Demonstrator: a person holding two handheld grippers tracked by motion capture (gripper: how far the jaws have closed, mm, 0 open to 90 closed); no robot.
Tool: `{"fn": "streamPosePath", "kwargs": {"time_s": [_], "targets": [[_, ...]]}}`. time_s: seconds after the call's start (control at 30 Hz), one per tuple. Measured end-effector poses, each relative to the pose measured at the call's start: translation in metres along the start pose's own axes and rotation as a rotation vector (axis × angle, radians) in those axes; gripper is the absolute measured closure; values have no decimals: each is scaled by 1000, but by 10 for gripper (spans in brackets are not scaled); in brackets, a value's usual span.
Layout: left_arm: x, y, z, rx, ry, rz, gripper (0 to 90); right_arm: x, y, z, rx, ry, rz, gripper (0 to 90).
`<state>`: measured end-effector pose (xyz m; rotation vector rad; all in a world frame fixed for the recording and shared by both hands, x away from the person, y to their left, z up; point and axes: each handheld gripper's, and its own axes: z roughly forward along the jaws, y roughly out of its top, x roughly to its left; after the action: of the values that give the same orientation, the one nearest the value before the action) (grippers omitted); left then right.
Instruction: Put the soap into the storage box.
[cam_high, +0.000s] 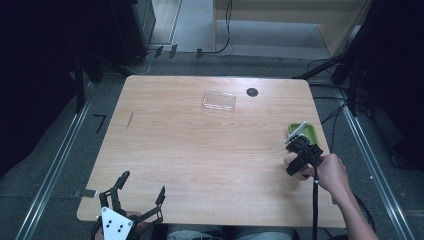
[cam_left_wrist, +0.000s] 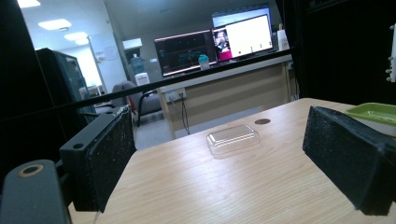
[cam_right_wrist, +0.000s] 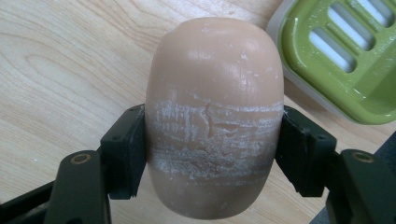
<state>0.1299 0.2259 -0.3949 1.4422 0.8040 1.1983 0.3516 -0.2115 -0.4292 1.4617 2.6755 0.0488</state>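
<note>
Right claw (cam_right_wrist: 212, 154) clamped on soap bar (cam_right_wrist: 214, 116), beside green soap dish (cam_right_wrist: 341, 60), left claw (cam_high: 142, 187) wide, nr counter (cam_high: 200, 150) edge, clear lid (cam_high: 219, 101) far side

Claw: the right gripper (cam_right_wrist: 212, 154) rises from the bottom edge, one black jaw on each side, both pressed against a bar of soap.
Soap: the soap (cam_right_wrist: 214, 116) is a rounded, beige oval held between the jaws, reaching up past them; a band of white, cracked scuffing runs across its middle at jaw height.
Dish: a green soap dish (cam_right_wrist: 345, 60) with slotted openings lies up and to the right of the claw, near the soap.
Table: a light wooden table (cam_right_wrist: 65, 60) lies beneath.
</note>
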Motion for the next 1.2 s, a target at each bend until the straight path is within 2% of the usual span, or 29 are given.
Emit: {"fn": "streamPosePath", "kwargs": {"time_s": [1.2], "targets": [[-1, 0, 1, 1, -4, 5, 99, -25, -4, -14, -37, -21, 62, 335]]}}
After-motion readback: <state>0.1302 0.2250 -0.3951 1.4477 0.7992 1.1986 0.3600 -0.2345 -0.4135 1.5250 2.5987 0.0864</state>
